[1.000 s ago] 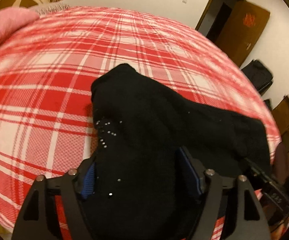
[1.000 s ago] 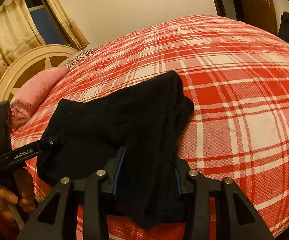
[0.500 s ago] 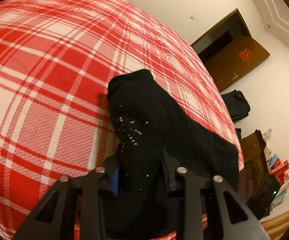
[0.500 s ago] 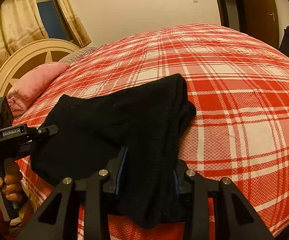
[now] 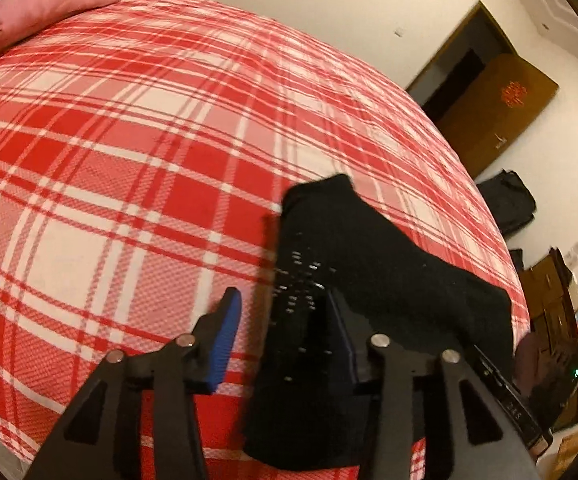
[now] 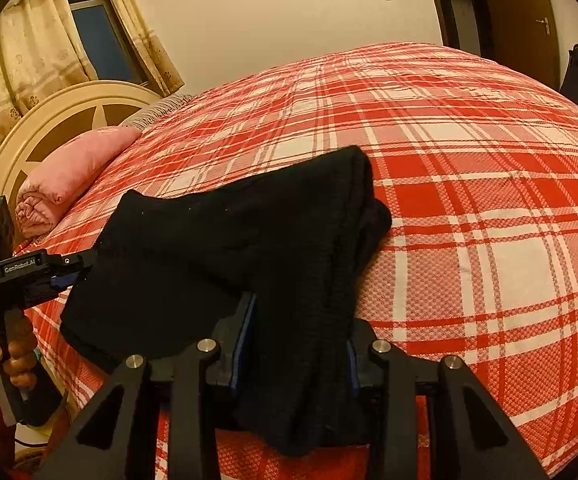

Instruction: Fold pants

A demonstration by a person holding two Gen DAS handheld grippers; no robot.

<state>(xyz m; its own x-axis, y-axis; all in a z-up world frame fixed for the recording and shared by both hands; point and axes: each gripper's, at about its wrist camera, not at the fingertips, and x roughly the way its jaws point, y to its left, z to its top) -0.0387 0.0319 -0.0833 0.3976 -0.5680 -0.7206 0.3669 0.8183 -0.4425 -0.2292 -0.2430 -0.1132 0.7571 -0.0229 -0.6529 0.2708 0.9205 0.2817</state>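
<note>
The black pants (image 5: 373, 272) lie folded in a thick bundle on the red plaid bed (image 5: 129, 160). In the left wrist view my left gripper (image 5: 285, 320) is open: its left blue pad (image 5: 225, 340) is clear of the cloth, and the pants drape against the right finger. In the right wrist view my right gripper (image 6: 297, 340) is shut on the near edge of the pants (image 6: 249, 240), with cloth hanging between its fingers. The left gripper (image 6: 29, 276) shows at the far left, at the pants' left corner.
A pink rolled blanket (image 6: 69, 176) lies by the round headboard (image 6: 49, 116) at the left. A dark doorway and brown door (image 5: 489, 100), a black bag (image 5: 509, 204) and shelves (image 5: 561, 300) stand beyond the bed's right side. The bed edge is close below both grippers.
My left gripper has opened and let go of the pants, and its view has swung left. The right gripper stays shut on the pants and has barely moved.
</note>
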